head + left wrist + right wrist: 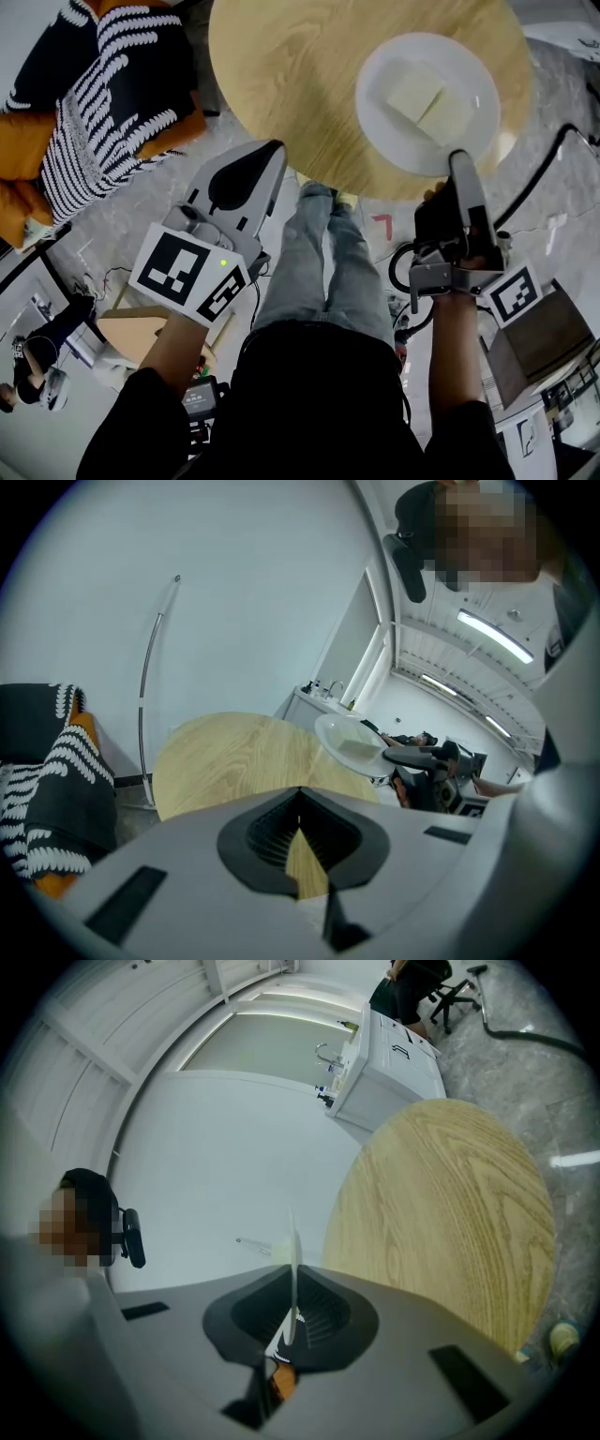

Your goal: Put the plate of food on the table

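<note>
A white plate (473, 66) carries pale slices of food (427, 101) and lies over the right near part of the round wooden table (281, 84). My right gripper (459, 161) is shut on the plate's near rim. In the right gripper view the plate (292, 1260) runs edge-on between the jaws, with the table (441, 1204) to its right. Whether the plate rests on the wood I cannot tell. My left gripper (272, 150) hovers just off the table's near left edge, shut and holding nothing. From the left gripper view the plate (337, 731) sits at the table's (225, 761) right edge.
A black-and-white striped throw (103, 94) lies on an orange seat at the left. My jeans-clad legs (328, 272) stand below the table. A wooden box (539, 342) and cables lie on the floor at the right. A white cabinet (389, 1063) stands beyond the table.
</note>
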Demonstrator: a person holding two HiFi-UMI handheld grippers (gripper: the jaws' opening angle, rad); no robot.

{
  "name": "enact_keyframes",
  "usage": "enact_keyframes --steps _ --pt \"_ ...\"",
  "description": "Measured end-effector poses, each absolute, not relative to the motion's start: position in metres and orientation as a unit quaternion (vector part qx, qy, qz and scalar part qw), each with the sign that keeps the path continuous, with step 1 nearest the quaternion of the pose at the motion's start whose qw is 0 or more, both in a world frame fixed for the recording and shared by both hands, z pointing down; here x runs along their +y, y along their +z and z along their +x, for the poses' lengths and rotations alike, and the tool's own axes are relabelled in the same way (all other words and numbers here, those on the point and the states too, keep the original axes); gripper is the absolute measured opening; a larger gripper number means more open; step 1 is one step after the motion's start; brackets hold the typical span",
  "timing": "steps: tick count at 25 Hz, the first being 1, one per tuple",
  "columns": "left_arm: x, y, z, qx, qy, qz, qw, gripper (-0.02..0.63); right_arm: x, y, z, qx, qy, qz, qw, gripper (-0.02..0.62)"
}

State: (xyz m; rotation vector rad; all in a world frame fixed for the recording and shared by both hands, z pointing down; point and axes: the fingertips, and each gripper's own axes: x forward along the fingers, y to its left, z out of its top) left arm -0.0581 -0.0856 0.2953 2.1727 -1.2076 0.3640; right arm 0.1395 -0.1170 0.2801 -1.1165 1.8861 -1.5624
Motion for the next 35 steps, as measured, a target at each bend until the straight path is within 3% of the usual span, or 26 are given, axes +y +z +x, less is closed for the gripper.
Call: enact_keyframes --steps 35 --pt "-0.084 0.365 -0.054 -0.445 0.152 0.807 0.357 0.008 -0.113 0.352 0.147 0.648 -0.595 -0.427 0.212 0.020"
